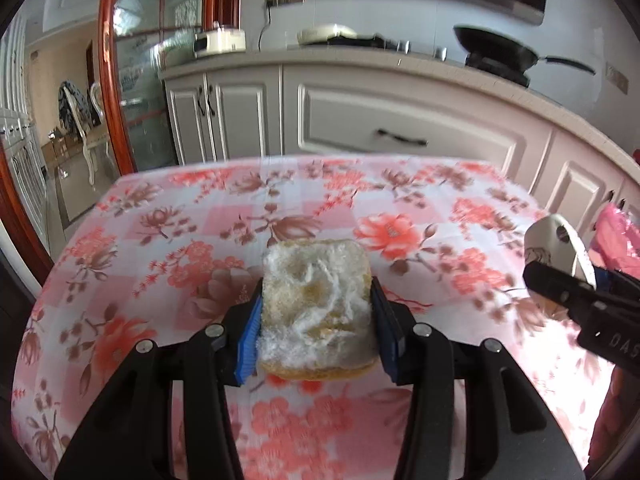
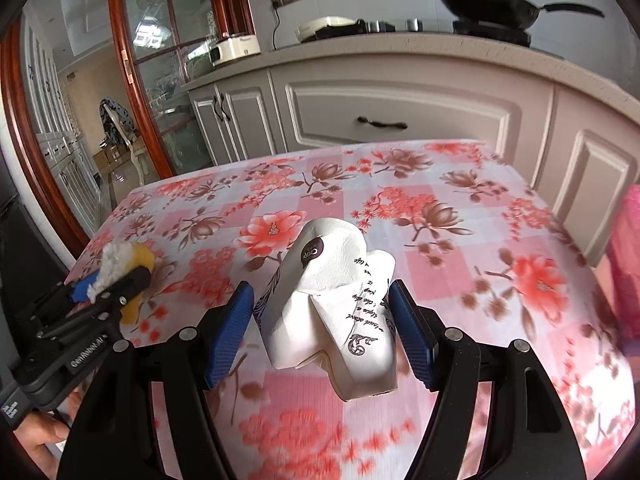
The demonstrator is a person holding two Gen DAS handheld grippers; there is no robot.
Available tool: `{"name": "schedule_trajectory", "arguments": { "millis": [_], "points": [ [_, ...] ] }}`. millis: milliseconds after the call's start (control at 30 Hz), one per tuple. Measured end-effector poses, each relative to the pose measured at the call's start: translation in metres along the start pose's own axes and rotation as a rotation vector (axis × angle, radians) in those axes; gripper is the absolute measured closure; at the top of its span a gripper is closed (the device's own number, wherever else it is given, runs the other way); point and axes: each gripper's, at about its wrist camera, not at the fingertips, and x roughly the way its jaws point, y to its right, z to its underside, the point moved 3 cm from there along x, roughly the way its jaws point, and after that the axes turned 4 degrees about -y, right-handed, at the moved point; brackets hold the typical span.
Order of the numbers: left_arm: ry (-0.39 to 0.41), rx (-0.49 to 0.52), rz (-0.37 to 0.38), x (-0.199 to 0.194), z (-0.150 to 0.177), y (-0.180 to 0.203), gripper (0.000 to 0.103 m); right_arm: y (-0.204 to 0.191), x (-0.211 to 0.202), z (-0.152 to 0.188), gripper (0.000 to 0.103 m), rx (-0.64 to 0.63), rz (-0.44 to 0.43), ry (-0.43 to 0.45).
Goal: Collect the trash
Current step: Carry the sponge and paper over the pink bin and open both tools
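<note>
Left wrist: fingers (image 1: 316, 320) grasp bread (image 1: 316, 308); right fingers (image 2: 322, 332) seemingly clamp crumpled cup (image 2: 332, 308).

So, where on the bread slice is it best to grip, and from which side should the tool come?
Grip the bread by its two opposite crust edges, coming from the near side with one pad on each edge. The slice is flat and squarish, so those edges are parallel and firmer than the soft, torn middle. The left tool already clamps it this way, above the tablecloth.

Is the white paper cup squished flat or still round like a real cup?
Squished. In the right wrist view the white paper cup is creased and folded in on itself, no round mouth showing, sitting between the blue pads of the right hand-held gripper.
</note>
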Motion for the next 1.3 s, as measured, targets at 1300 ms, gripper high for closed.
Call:
{"name": "schedule_trajectory", "arguments": {
  "millis": [1300],
  "points": [
    [0.273, 0.214, 0.147, -0.163, 0.026, 0.126, 0.056, 0.067, -0.166, 0.063, 0.037, 0.023, 0.117, 0.241]
  ]
}}
